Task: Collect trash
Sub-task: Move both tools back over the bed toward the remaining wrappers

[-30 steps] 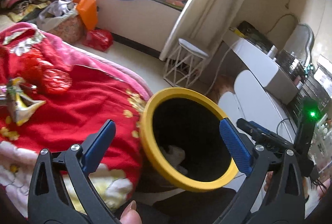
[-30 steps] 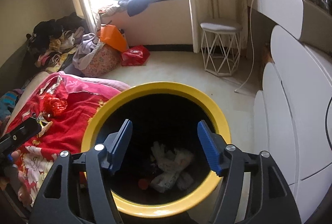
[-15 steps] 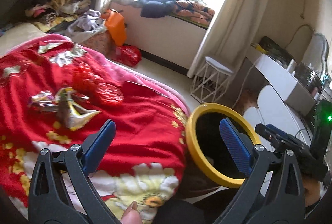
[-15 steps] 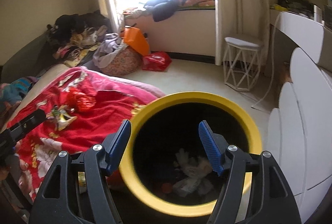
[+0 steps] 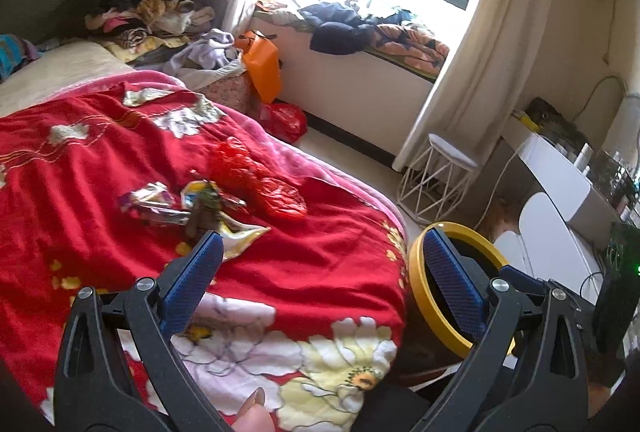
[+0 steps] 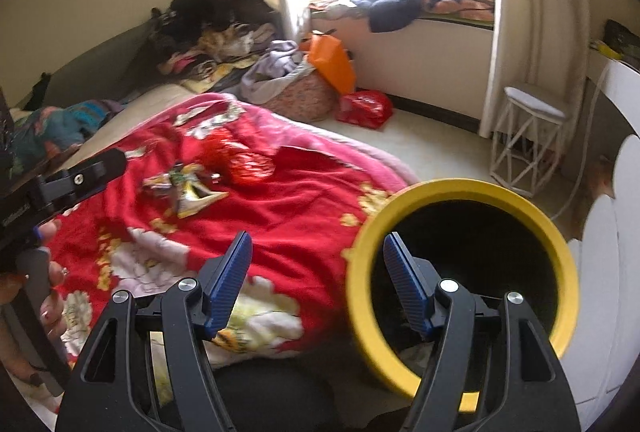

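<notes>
Shiny foil wrappers (image 5: 188, 206) (image 6: 186, 190) lie crumpled on a red flowered blanket (image 5: 312, 260) (image 6: 296, 216), with a crinkled red plastic bag (image 5: 264, 184) (image 6: 240, 162) just beyond them. A yellow-rimmed black bin (image 5: 416, 272) (image 6: 472, 192) stands by the bed's right edge. My left gripper (image 5: 320, 260) is open and empty, hovering over the blanket short of the wrappers. My right gripper (image 6: 316, 256) is open and empty too, straddling the bin's left rim. The left tool's body (image 6: 76, 176) and a hand show at the left of the right wrist view.
A white wire stool (image 5: 440, 176) (image 6: 528, 136) stands by the curtain. An orange bag (image 5: 262, 66), a red bag (image 6: 364, 108) and a laundry pile (image 6: 280, 80) sit on the floor past the bed. White rounded furniture (image 5: 556, 228) lines the right side.
Both grippers swung left, from over the bin's mouth toward the bed. The bin slid to the right in both views and the wrappers came nearer the centre. Both stayed open.
</notes>
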### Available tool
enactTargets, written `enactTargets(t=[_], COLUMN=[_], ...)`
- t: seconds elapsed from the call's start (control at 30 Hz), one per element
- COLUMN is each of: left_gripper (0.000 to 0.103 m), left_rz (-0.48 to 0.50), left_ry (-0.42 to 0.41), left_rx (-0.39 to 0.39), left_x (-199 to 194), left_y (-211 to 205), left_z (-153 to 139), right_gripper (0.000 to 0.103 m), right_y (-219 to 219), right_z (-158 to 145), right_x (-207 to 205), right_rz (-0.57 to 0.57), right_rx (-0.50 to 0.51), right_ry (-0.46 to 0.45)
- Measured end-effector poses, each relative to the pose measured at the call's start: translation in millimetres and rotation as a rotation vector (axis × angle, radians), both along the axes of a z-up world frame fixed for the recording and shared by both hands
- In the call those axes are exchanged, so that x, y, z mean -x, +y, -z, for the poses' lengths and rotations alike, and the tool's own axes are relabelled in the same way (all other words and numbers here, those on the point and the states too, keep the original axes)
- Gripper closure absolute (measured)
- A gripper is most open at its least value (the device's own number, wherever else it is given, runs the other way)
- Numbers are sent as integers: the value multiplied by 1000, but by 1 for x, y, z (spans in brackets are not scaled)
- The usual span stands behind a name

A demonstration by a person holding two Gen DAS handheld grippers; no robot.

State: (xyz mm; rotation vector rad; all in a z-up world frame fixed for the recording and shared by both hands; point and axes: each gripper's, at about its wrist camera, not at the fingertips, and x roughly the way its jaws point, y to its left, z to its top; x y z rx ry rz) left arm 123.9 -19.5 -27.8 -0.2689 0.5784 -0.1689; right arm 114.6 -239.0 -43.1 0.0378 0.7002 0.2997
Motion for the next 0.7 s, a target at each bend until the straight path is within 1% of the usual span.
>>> enactTargets(t=[0.3,0.7], left_gripper=[11,11], left_rz=[-68,-175], left_ry=[-6,5], left_rx=[1,40], left_x=[4,6], left_y=[39,90], left_z=[1,10], right_gripper=[37,37], right_y=[41,91], right_z=[-4,-1], right_x=[-9,-30], right_rz=[-61,-121], right_rx=[18,59], right_ry=[2,-7])
